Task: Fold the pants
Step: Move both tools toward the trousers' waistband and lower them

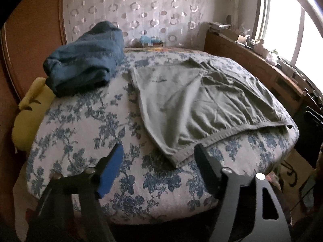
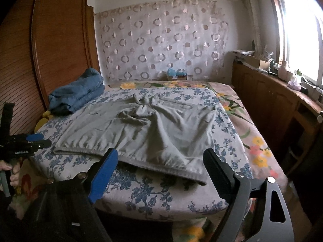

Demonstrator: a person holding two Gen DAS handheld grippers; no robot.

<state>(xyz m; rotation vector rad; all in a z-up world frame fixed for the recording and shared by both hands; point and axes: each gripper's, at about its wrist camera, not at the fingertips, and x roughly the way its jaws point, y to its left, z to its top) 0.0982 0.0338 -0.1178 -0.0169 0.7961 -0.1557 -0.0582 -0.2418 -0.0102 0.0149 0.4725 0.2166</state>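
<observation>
Grey-green pants (image 1: 201, 98) lie spread and rumpled on my bed (image 1: 84, 133), over its blue-flowered cover, waistband along the near edge. I hold the left gripper (image 1: 159, 167) just short of the waistband's left corner, jaws spread, nothing between them. My right gripper (image 2: 161, 173) hovers at the waistband's right end, jaws spread wide and clear of the cloth. Folded blue jeans (image 2: 76, 94) sit at the far left by the wooden wardrobe (image 2: 56, 40).

Grey-green pants (image 1: 201, 100) on blue-flowered white bedspread (image 1: 90, 125); blue folded jeans (image 1: 84, 64).
</observation>
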